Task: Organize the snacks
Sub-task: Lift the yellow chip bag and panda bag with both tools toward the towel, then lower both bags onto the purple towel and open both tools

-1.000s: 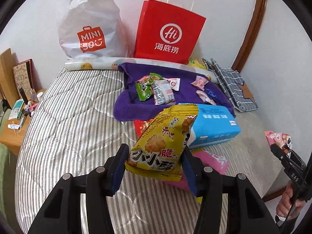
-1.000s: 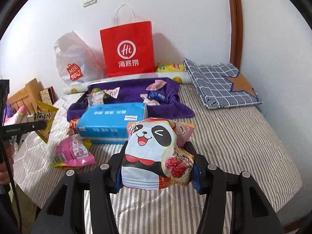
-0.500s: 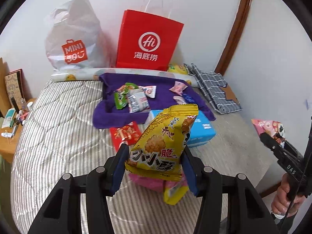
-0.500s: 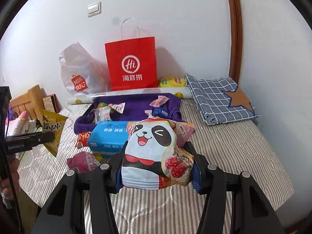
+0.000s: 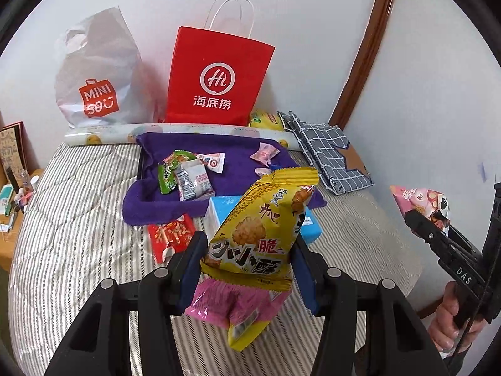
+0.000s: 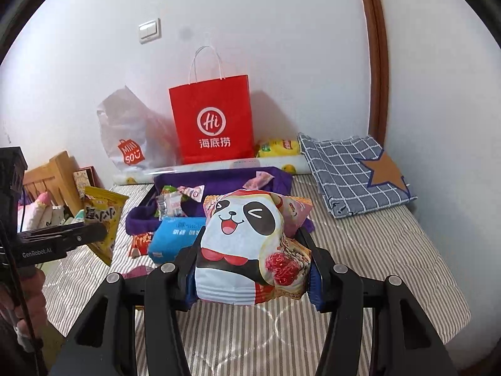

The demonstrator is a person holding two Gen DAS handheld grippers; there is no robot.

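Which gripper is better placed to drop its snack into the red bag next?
Probably the left gripper: its yellow packet sits nearly below the red bag. The right gripper, holding the panda packet, is off to the side.

You see a red paper bag; left of it a white bag with an orange logo, below it a purple towel on the grey-and-white striped bed.

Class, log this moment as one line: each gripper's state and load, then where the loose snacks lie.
left gripper: shut on yellow snack bag | right gripper: shut on panda snack bag | loose snacks: purple towel
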